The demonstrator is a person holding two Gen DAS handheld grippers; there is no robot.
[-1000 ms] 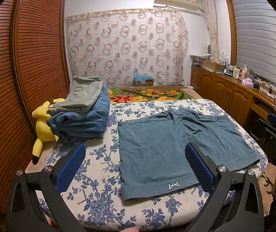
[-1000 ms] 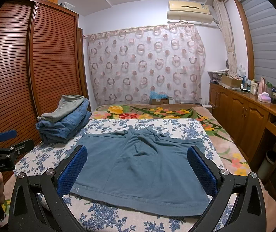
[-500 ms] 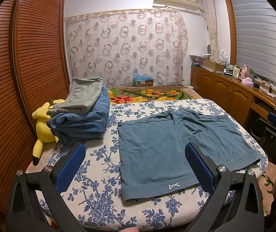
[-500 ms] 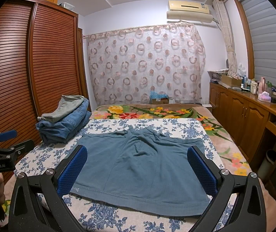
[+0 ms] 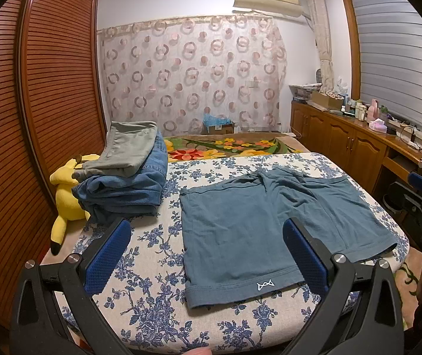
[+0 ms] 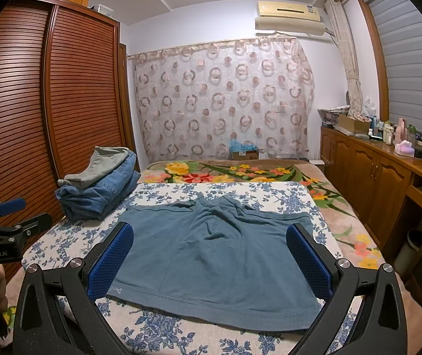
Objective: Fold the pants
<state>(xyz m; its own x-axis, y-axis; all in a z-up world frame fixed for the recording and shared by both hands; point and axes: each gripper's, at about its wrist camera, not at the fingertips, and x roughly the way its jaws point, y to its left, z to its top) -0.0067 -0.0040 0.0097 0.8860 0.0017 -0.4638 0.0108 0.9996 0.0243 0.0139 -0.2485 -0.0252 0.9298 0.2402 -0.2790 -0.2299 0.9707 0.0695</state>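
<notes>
A: What sits farthest left?

B: A tall wooden louvred wardrobe (image 5: 48, 94). Beside it a yellow plush toy (image 5: 67, 195) lies against the edge of the floral blue-and-white bedsheet (image 5: 151, 290), touching a stack of folded clothes (image 5: 128, 177): grey trousers on top of blue denim jeans.

A: And the left gripper (image 5: 205, 257)?

B: Its blue-padded fingers (image 5: 107, 257) are spread wide, holding nothing, hovering above the near edge of the bed.

A: Where are the pants?

B: The teal cotton shorts (image 5: 240, 230) lie flat on the sheet, unfolded, just right of the clothes stack and apart from it. Both leg hems face the near edge, the waistband lies toward the far side, and a small white logo sits on the left leg's hem.

A: The right gripper (image 6: 211, 260)?

B: Also splayed apart and empty, hanging over the shorts' hem, its blue pads (image 6: 308, 260) framing the garment without touching it.

A: Farther right?

B: A wooden sideboard (image 6: 373, 177) runs along the wall, crowded with bottles. A circle-patterned curtain (image 6: 222, 97) hangs on the far wall.
</notes>
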